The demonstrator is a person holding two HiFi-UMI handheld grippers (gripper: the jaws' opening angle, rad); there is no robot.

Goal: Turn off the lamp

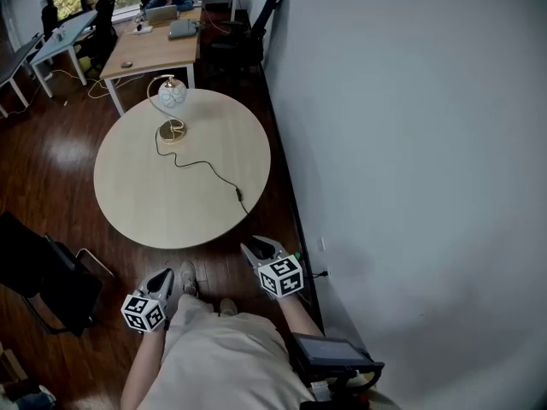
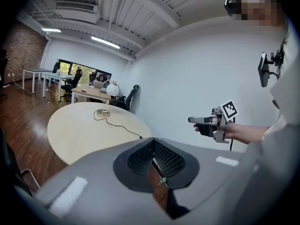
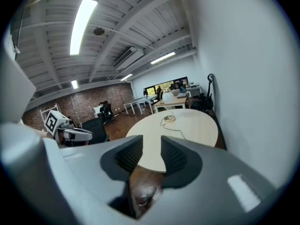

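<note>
The lamp [image 1: 172, 93] has a white globe shade on a curved gold stem and round base, and stands at the far side of the round pale wooden table [image 1: 145, 203]. Its black cord [image 1: 201, 164] snakes toward the near right edge and ends in a small dark piece [image 1: 239, 196]. Both grippers hang short of the table's near edge, over the floor. My left gripper [image 1: 164, 277] has its pads together, with nothing in them. My right gripper [image 1: 256, 248] is open and empty. The lamp also shows far off in the left gripper view [image 2: 111, 90] and in the right gripper view [image 3: 168, 96].
A white wall [image 1: 410, 143] runs close along the right of the table. A black chair [image 1: 38, 276] stands at the near left. Desks [image 1: 149, 49], chairs and a seated person fill the back of the room. My shoes [image 1: 188, 277] are on the dark wood floor.
</note>
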